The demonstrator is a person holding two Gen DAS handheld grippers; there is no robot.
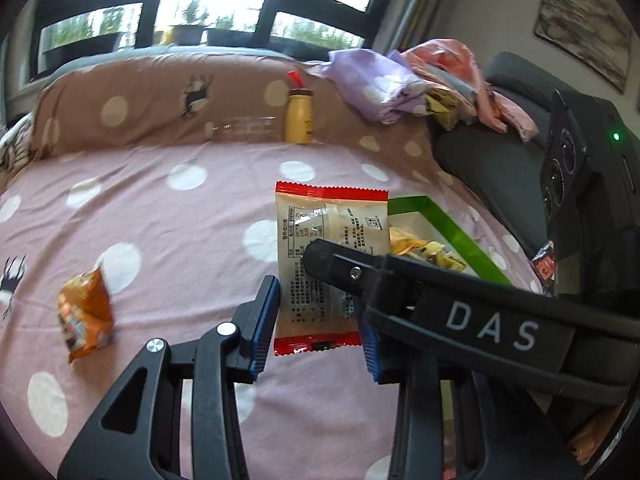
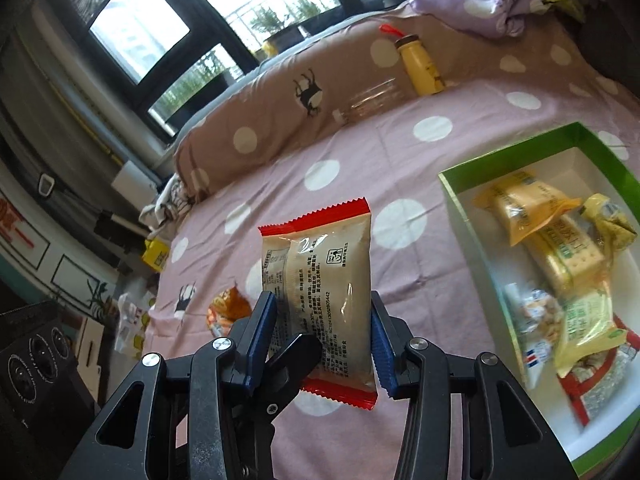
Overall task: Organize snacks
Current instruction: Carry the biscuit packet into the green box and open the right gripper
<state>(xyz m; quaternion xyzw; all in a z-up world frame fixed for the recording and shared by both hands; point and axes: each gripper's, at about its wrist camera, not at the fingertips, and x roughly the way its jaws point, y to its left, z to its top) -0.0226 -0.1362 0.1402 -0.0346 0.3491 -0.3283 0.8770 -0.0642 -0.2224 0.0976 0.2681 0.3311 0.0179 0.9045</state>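
Both grippers, left gripper [image 1: 320, 322] and right gripper [image 2: 320, 332], pinch one red-edged snack packet [image 2: 320, 288]; green box [image 2: 508, 152] at three o'clock half-filled, orange packet [image 1: 86, 316] at nine o'clock waits.

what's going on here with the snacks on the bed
A person with a handheld gripper in each hand is sorting snacks on a polka-dot bedsheet. Both the left gripper and the right gripper are clamped on one beige snack packet, held above the sheet. A green box beside it holds several snacks; an orange packet lies loose.
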